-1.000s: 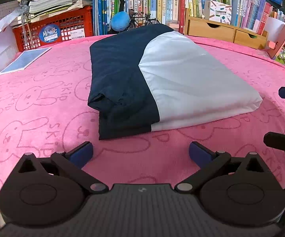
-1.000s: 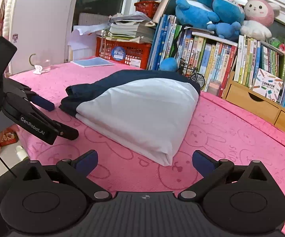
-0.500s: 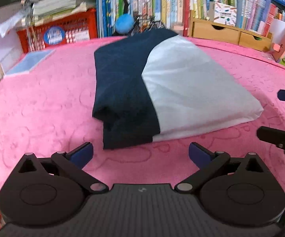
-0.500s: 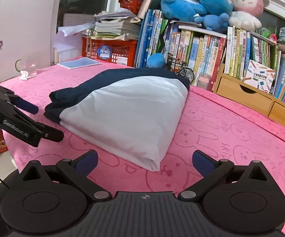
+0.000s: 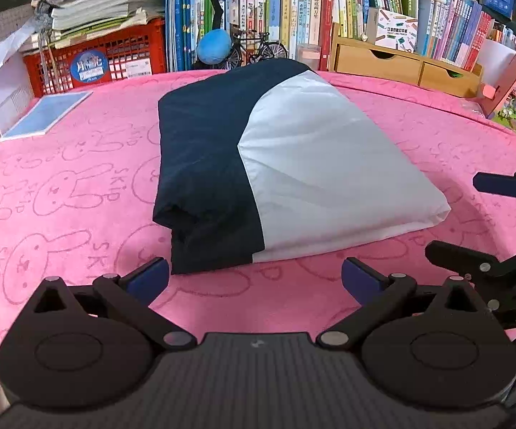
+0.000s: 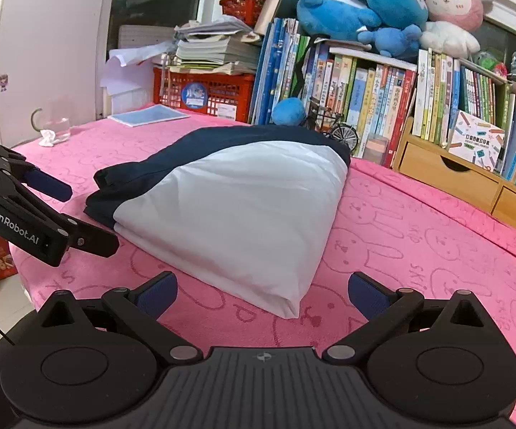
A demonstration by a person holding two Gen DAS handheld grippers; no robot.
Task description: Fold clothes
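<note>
Left wrist view: the left gripper (image 5: 254, 279) hangs low over the pink rabbit-print plush cover (image 5: 61, 196), its blue-padded fingers (image 5: 149, 279) spread wide apart with nothing between them. The folded navy-and-white garment (image 5: 286, 182) lies on the cover just beyond the fingertips, navy panel to the left, white panel to the right, not touched by either tool. The right gripper (image 5: 472, 221) enters at the right edge, close to the garment's white corner, fingers parted and empty. A red plastic crate (image 5: 97, 60) loaded with stacked papers, a row of upright books (image 5: 276, 10) and a wooden drawer unit (image 5: 401, 64) stand behind the cover. A flat blue booklet (image 5: 45, 116) lies on the cover at far left.

Right wrist view: the right gripper (image 6: 262, 293) has its fingers well apart, framing the garment's (image 6: 236, 214) nearest white corner without contact. The left gripper (image 6: 79, 214) sits at the left, just beside the navy edge, likewise parted. Blue and pink plush toys (image 6: 394, 3) rest on top of the books.
</note>
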